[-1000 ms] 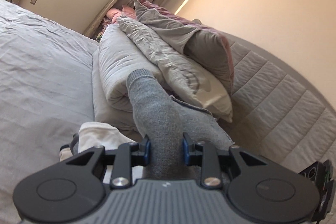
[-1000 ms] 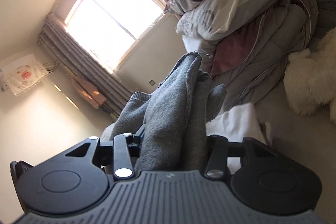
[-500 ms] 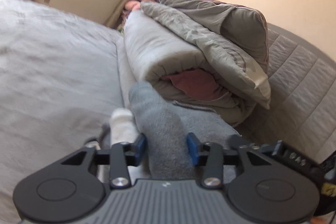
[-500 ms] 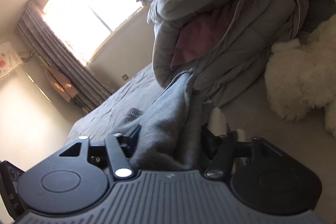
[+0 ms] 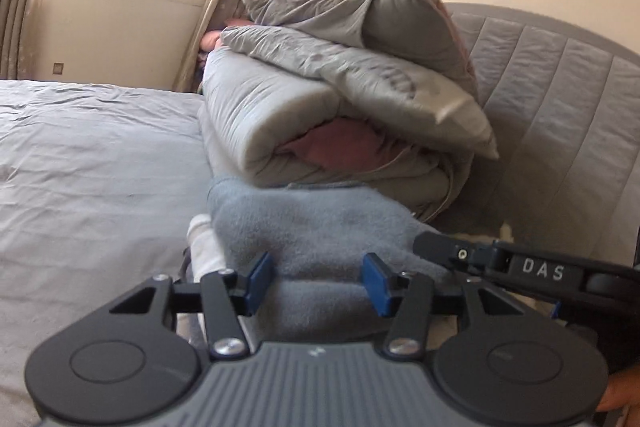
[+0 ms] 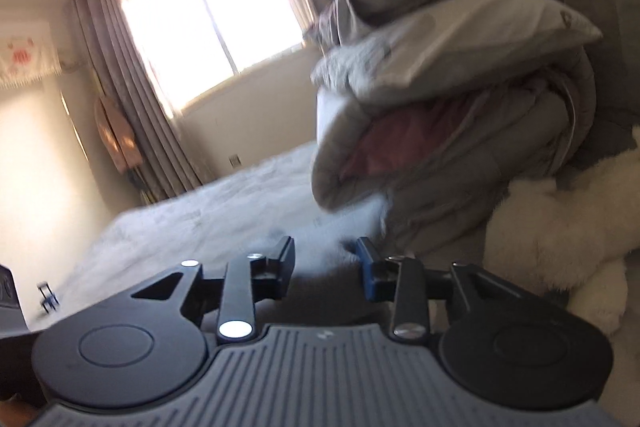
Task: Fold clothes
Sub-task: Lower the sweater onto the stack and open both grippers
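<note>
The soft, limp, light grey sweater [image 5: 320, 227] lies folded; left gripper [image 5: 318, 283] open astride its near edge, right gripper [image 6: 325, 261] open, having just been closing; best pinched at the thick folded edge.

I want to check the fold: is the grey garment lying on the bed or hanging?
Lying: the grey garment rests flat on the bed, before the left gripper.

Both wrist views, low over the bed [image 5: 88, 163], share the folded quilt [image 5: 320, 115].
</note>
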Motion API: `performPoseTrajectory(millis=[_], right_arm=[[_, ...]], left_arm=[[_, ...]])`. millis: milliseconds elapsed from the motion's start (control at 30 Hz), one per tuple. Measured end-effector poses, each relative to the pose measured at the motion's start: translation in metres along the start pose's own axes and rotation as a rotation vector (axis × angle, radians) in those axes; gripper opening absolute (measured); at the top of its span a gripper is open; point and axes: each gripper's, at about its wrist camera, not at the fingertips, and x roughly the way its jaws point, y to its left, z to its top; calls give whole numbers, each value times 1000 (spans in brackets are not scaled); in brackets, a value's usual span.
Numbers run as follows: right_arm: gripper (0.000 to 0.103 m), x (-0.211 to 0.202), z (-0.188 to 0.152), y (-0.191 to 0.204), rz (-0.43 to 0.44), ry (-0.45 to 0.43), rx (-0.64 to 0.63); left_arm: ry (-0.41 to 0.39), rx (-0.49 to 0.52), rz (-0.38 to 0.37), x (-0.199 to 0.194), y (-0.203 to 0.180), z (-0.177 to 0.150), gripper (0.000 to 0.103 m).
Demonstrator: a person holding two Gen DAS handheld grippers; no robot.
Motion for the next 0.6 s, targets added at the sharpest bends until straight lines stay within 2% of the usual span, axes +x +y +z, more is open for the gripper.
performPoseTrajectory(millis=[133,233,367,600], right_arm=[[34,2,-4,-3,-9,20,2],[37,-8,5,-1,-9,17,20],[47,-23,12,7,-20,21,24],[63,-57,12,26,-53,56,-2]], left_arm=[[1,-6,4,-3,1,4,52],[5,-2,23,-12,-4,10,59],[28,12,48,-28,-11,13,64],[89,39,115,-69,-27,13,78]])
